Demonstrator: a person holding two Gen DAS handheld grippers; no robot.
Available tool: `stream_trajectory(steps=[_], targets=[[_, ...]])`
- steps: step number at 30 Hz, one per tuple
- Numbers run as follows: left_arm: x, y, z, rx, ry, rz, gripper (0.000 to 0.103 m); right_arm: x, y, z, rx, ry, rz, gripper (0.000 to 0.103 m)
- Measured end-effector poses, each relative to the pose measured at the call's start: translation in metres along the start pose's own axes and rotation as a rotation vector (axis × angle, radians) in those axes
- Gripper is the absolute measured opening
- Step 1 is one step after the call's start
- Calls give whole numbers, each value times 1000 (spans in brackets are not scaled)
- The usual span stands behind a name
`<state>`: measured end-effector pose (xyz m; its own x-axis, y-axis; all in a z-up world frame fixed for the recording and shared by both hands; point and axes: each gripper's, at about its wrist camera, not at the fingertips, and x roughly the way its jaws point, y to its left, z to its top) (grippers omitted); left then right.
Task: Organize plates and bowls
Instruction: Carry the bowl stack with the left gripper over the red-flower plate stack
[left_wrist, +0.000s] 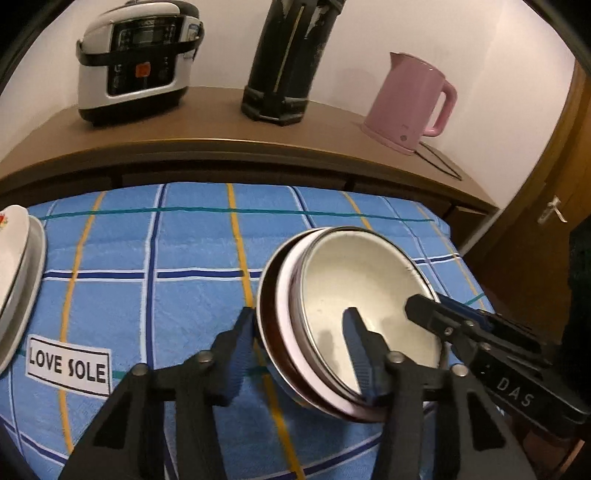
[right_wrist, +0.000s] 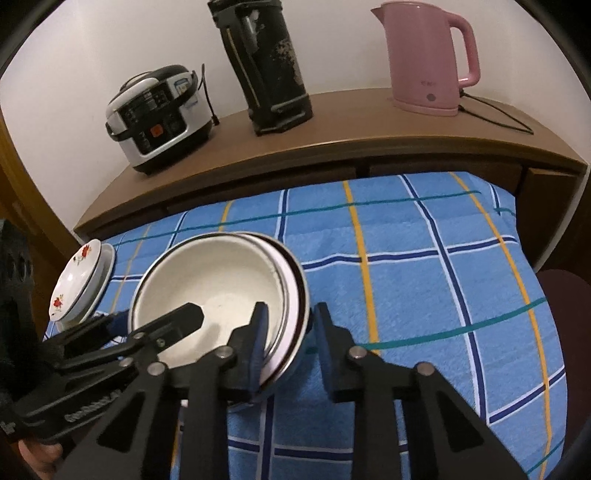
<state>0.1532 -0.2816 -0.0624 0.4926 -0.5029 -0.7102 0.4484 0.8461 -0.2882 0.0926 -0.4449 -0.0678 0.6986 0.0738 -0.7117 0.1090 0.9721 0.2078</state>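
Bowl stack (left_wrist: 343, 295) on blue checked cloth (left_wrist: 166, 266). Left gripper (left_wrist: 299, 354) astride near rim, right gripper (right_wrist: 290, 332) astride opposite rim; pad contact unclear. Plates (right_wrist: 79, 280) at cloth's left edge.

The stack of bowls (left_wrist: 369, 295) shows a cream-white inside, a pale pink band and a dark brown rim. The cloth (left_wrist: 184, 258) is bright blue, checked with navy, white, yellow and teal lines, and bears a white label (left_wrist: 69, 365) with black letters. The plates (right_wrist: 79, 284) are white with red flowers. The kettle (right_wrist: 428, 59) is pink, the rice cooker (right_wrist: 159, 118) silver and black with an orange button, and the flask (right_wrist: 266, 66) black.
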Motion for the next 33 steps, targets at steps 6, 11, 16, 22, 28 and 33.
stream_trajectory(steps=[6, 11, 16, 22, 28, 33], targets=[[-6, 2, -2, -14, -20, 57, 47, 5, 8, 3, 6, 15, 8, 21], [-22, 6, 0, -20, -51, 68, 47, 9, 14, 2, 8, 30, 25, 18], [-22, 14, -1, -41, -36, 70, 47, 9, 20, 4, -2, 31, 22, 16], [-27, 26, -1, -92, -29, 56, 46, 9, 34, 11, -33, 37, 25, 16], [-37, 42, 2, -123, -43, 69, 45, 16, 54, 15, -71, 52, 37, 16], [-45, 57, 2, -145, -48, 78, 44, 21, 71, 18, -95, 62, 52, 16]])
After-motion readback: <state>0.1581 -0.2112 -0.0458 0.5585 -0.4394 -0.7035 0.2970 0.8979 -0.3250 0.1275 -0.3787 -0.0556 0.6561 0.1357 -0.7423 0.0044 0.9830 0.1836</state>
